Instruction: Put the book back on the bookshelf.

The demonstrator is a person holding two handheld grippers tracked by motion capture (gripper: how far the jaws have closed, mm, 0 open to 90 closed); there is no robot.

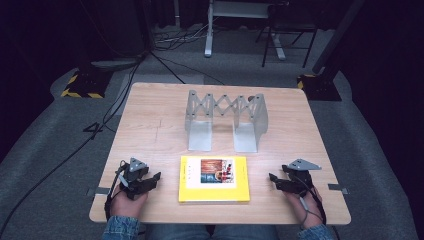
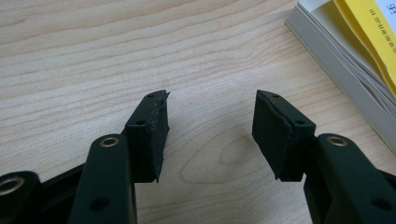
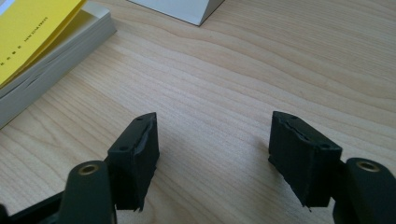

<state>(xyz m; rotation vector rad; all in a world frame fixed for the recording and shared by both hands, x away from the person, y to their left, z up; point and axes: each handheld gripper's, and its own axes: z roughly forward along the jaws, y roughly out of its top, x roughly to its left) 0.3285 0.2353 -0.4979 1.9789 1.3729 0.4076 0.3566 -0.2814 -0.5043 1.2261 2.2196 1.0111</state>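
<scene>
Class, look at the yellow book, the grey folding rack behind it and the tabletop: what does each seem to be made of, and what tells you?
Yellow book: paper, with a smooth, possibly glossy cover; the stacked page edges show.
Grey folding rack: probably matt-finished metal, going by its thin flat plates and riveted crossbars.
Tabletop: pale wood or wood-look laminate; grain lines show.

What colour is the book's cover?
Yellow, with a multicoloured picture panel; the book shows best in the high view.
</scene>
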